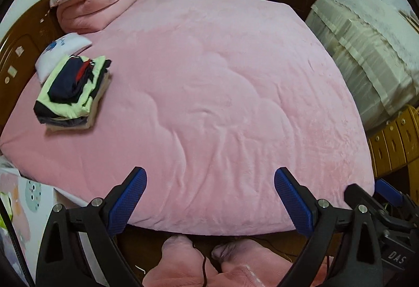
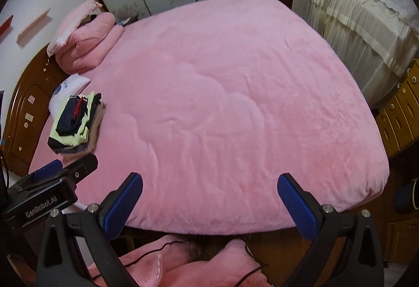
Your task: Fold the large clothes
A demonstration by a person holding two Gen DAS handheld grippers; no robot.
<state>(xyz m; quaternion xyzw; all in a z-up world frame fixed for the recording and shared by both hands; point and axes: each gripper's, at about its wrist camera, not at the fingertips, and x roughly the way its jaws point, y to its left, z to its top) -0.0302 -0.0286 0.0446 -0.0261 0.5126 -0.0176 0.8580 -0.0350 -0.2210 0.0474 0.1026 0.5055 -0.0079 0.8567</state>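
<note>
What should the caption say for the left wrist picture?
Open left gripper above a pink bed, folded clothes stacked at its side.

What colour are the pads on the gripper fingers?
Blue, with a fine dotted texture, on black fingers. The left wrist view shows them best.

Both wrist views high at foot of pink bed (image 1: 222, 77), angled down; share whole bed.

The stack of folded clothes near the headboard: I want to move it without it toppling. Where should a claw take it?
Take the stack of folded clothes low, under its bottom layers, from the open bed side. The top dark piece lies loose, and a white pillow blocks the headboard side.
</note>
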